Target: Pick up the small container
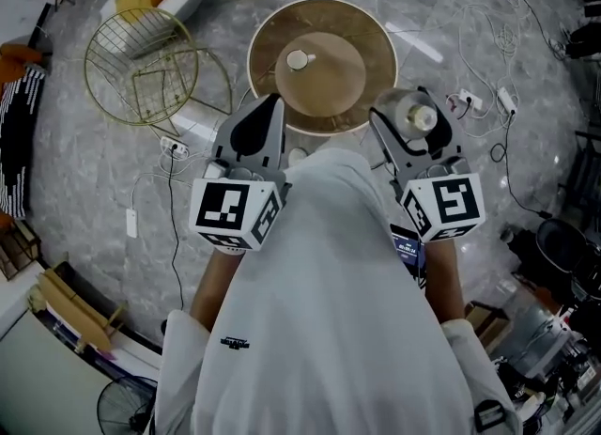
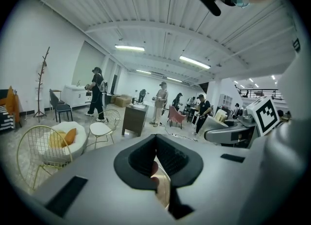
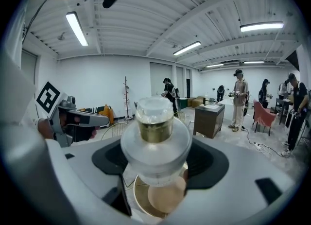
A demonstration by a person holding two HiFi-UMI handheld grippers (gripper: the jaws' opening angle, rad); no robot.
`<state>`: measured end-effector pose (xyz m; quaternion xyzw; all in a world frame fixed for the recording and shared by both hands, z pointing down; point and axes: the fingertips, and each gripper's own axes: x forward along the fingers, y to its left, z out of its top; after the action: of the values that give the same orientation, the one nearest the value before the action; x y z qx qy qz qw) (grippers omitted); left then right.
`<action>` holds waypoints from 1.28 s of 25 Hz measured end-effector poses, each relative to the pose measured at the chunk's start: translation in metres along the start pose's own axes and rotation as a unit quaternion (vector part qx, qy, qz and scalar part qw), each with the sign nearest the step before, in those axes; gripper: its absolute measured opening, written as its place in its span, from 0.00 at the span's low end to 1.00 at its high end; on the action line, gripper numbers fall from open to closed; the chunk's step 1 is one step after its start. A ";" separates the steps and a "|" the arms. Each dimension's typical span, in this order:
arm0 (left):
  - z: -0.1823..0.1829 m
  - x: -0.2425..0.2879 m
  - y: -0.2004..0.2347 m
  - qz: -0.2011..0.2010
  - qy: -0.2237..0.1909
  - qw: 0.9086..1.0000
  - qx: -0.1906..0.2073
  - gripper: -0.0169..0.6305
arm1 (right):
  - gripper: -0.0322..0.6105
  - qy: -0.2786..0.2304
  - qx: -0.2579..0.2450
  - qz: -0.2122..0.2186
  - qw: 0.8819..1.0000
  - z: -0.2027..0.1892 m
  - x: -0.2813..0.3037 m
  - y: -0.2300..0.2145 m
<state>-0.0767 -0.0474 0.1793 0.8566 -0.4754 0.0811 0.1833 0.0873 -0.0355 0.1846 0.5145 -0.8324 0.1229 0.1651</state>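
Round brown worktop (image 1: 282, 48) sits on a grey marble floor (image 1: 423, 1), cables (image 1: 488, 38) everywhere. Right gripper (image 1: 410, 112) fingers clamp the small container (image 3: 155, 136); left gripper (image 1: 266, 104) fingers are pinched together, empty.

My head cam looks steeply down from above onto the round surface (image 1: 272, 57) & the floor. L gripper (image 1: 268, 109) cam & R gripper (image 1: 413, 118) cam ride right on them, facing out across the room, tilted slightly down. All 3 share the surface; each gripper cam catches the other gripper.

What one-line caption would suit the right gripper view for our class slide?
Right hand-held gripper grips a small clear container, round table visible beneath.
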 end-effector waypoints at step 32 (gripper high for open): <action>-0.010 -0.012 -0.017 -0.009 0.000 1.000 -0.010 0.06 | 0.57 0.002 0.001 0.004 1.000 -0.011 -0.013 0.013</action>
<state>-0.0686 -0.0263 0.1809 0.8588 -0.4689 0.0746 0.1925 0.0828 -0.0146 0.1892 0.5113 -0.8338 0.1256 0.1662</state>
